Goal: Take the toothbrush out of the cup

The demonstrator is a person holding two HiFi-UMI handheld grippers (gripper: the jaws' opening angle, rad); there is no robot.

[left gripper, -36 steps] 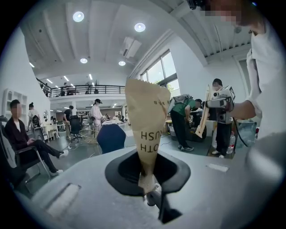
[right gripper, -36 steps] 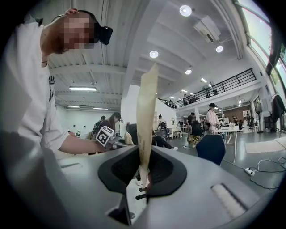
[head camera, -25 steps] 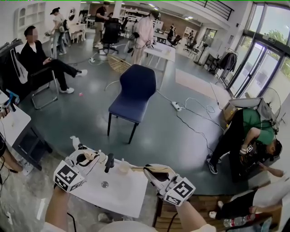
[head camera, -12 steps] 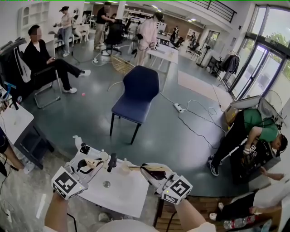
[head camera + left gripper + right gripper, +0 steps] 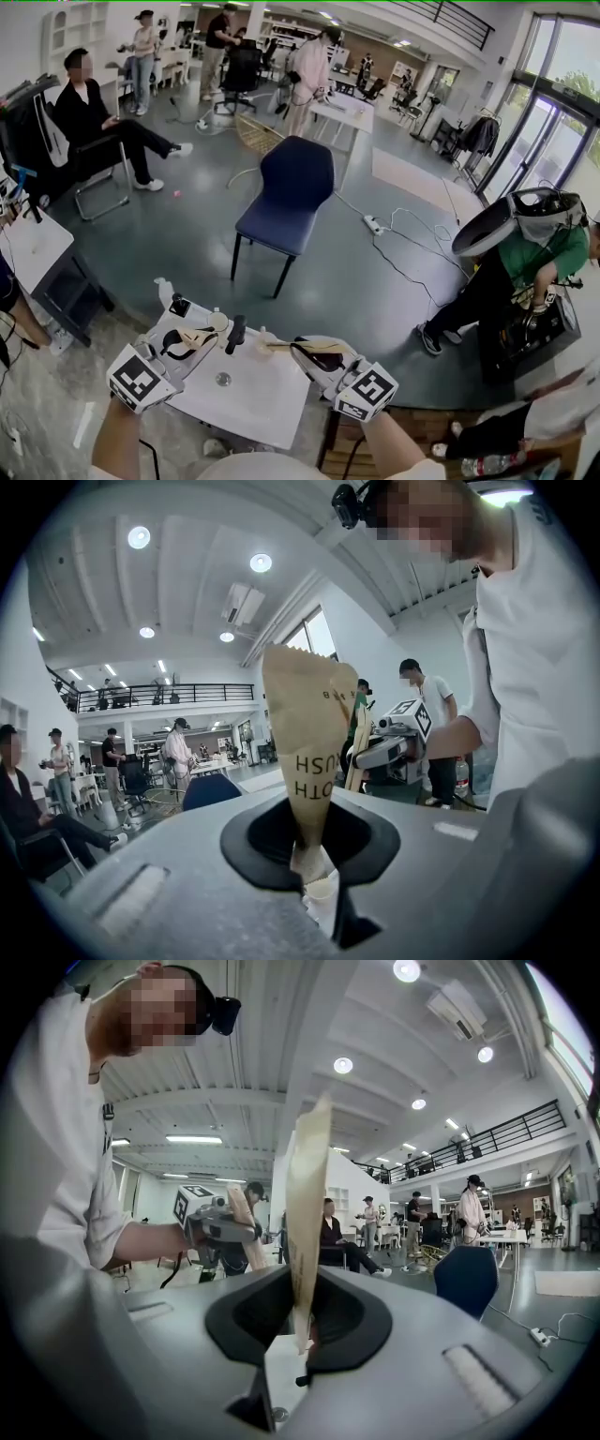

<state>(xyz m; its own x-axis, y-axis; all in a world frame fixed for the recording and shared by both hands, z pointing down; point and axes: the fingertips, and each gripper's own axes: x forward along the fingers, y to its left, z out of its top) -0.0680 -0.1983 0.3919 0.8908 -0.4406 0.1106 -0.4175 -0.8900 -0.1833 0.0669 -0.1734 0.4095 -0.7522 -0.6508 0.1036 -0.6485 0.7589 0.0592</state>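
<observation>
Brown paper is clamped by both tools: a toothbrush packet point(image 5: 309, 752) by the left tool point(image 5: 199, 336), a second packet point(image 5: 307, 1213) by the right tool point(image 5: 305, 349), above the table point(image 5: 253, 403), near the cup point(image 5: 264, 339).

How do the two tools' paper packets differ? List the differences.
Left packet, in the left tool, faces its camera broadside; right packet, in the right tool, stands edge-on, a thin strip. Left packet shows printed letters; right packet shows none readable. Both are tan paper, clamped between jaws.
</observation>
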